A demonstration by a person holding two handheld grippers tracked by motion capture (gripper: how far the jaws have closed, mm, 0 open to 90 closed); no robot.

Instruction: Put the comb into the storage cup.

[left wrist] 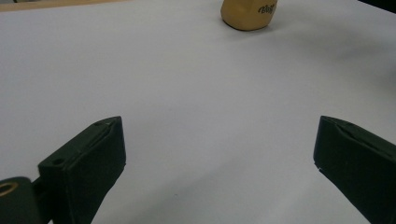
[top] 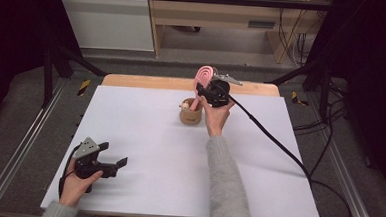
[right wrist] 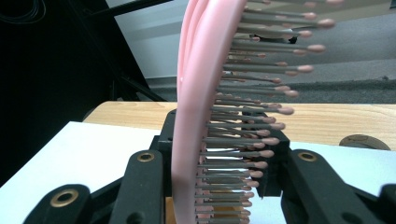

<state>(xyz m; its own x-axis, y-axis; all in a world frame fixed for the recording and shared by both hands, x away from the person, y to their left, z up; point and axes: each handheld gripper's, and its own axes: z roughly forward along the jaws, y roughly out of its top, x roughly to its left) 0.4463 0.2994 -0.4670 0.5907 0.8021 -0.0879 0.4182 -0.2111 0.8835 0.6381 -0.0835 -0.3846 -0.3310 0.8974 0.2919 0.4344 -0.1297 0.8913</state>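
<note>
Lab test bench: black metal frame (top: 53,61), floor cables (top: 326,195), white tabletop (top: 154,136).

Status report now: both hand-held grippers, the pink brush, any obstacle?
Right hand-held gripper shut on pink hairbrush, above wooden cup. Left hand-held gripper open, empty, near the table edge. Nothing in the way.

Near the frame's centre, the right gripper (top: 205,91) clamps a pink hairbrush (top: 203,79) standing in a tan holder (top: 190,114). At lower left, the left gripper (top: 113,159) rests open on the white table (top: 153,151).
</note>
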